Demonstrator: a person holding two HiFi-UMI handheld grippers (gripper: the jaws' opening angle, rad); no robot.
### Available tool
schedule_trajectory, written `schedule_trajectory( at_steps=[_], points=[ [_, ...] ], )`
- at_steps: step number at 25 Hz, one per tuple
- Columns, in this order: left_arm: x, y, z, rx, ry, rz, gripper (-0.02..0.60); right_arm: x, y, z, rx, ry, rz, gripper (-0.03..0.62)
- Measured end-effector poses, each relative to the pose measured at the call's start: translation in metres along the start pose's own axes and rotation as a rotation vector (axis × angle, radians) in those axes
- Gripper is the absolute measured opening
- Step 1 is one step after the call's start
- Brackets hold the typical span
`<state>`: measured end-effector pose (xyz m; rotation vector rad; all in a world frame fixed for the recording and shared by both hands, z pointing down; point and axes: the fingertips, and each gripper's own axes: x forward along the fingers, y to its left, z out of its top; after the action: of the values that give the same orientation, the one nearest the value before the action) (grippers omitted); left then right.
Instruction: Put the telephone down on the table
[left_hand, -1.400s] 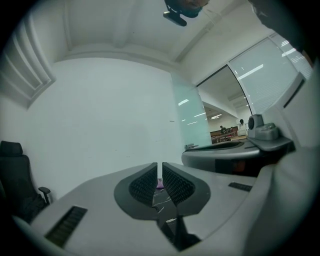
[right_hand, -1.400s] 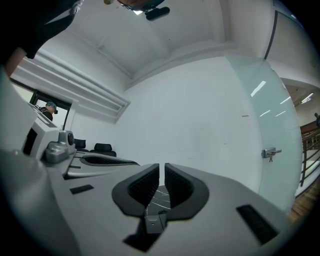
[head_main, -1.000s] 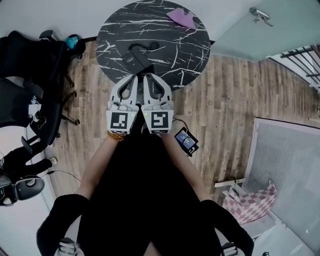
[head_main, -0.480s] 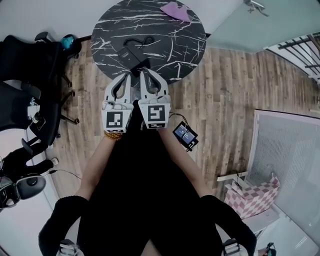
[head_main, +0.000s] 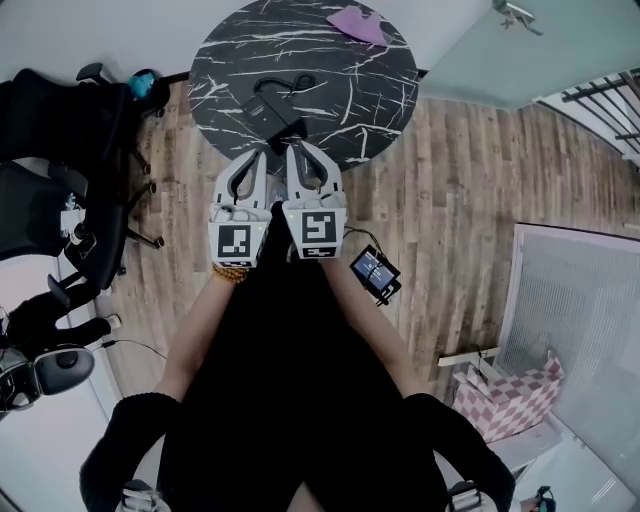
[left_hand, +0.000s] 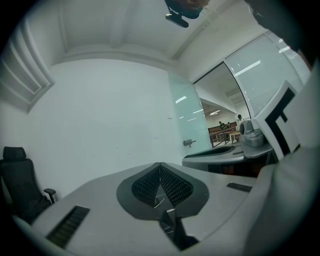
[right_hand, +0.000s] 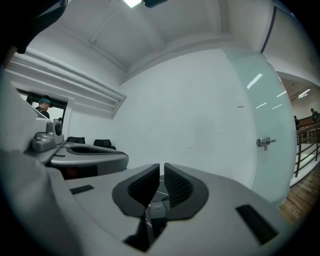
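Moved: hardly anything. Left gripper (head_main: 262, 154) and right gripper (head_main: 291, 150) hang side by side off the near edge of the table (head_main: 385, 85) as they did a moment ago, and the telephone (head_main: 268, 110) lies where it lay.
Floor (head_main: 470, 190): grey-brown wood-look planks.
Table: round, black marble top shot through with white veins.
Chairs (head_main: 60, 130): black, padded, over at the left.
Left gripper: smooth pale shell, dark ribbed pads (left_hand: 145, 186) pressed flat together, nothing between them.
Right gripper: same build, ribbed pads (right_hand: 144, 186) drawn in to a thin slit, gripping nothing.
Telephone: flat black slab resting on the marble just beyond the jaw tips, thin cord looped beside it.
Cloth (head_main: 357, 24): lilac, crumpled, at the far rim.
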<state>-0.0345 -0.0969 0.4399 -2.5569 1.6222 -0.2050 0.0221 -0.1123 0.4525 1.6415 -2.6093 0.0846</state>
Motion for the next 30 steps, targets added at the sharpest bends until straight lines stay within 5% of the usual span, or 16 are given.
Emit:
schedule_trajectory(
  at_steps=[30],
  points=[
    [0.002, 0.02, -0.016, 0.014, 0.045, 0.02, 0.015, 0.024, -0.006, -0.025, 0.052, 0.066, -0.013, 0.043]
  ],
)
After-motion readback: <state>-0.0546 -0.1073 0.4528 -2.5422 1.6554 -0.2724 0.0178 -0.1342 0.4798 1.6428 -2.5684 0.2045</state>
